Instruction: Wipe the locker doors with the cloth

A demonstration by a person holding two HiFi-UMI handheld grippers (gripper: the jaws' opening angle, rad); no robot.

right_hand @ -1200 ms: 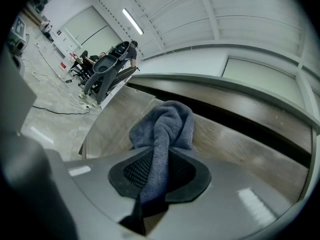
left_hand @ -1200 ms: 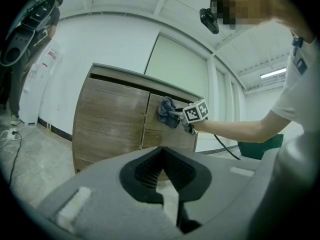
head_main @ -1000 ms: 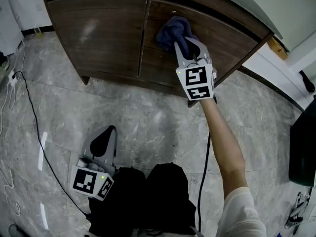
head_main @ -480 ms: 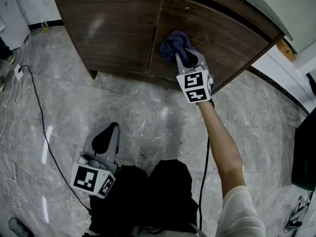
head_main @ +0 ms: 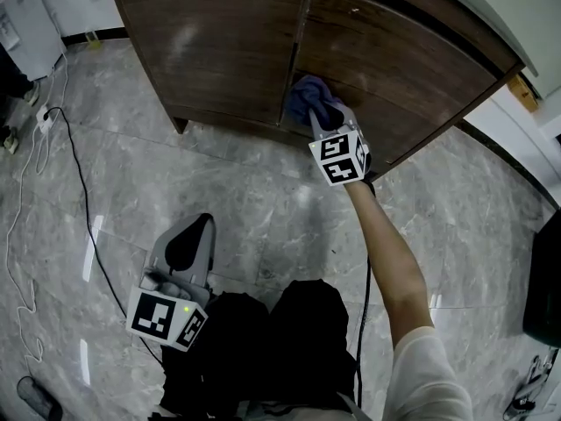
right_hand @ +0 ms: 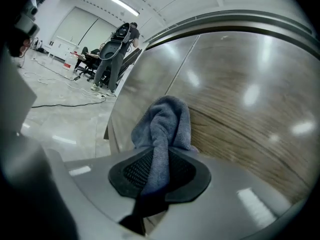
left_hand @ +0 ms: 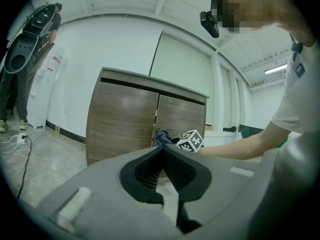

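Observation:
A dark wooden locker with two doors stands ahead; its left door (head_main: pixel 219 46) and right door (head_main: pixel 399 55) meet at a centre seam. My right gripper (head_main: pixel 323 112) is shut on a blue cloth (head_main: pixel 308 97), pressing it low on the right door beside the seam. The right gripper view has the cloth (right_hand: pixel 165 126) bunched between the pads against the wood grain (right_hand: pixel 250 114). My left gripper (head_main: pixel 184 248) hangs low near the person's legs, jaws closed with nothing in them; in its own view the left gripper (left_hand: pixel 162 154) points at the locker (left_hand: pixel 125 119).
Grey marble floor (head_main: pixel 219 191) lies in front of the locker. A black cable (head_main: pixel 74 178) runs along the floor at the left. A white wall base and a dark object (head_main: pixel 543 279) sit at the right. Another person (right_hand: pixel 115 54) stands far off.
The right gripper has slid the cloth down the right door, from near its upper part toward its lower edge. The left gripper has stayed put.

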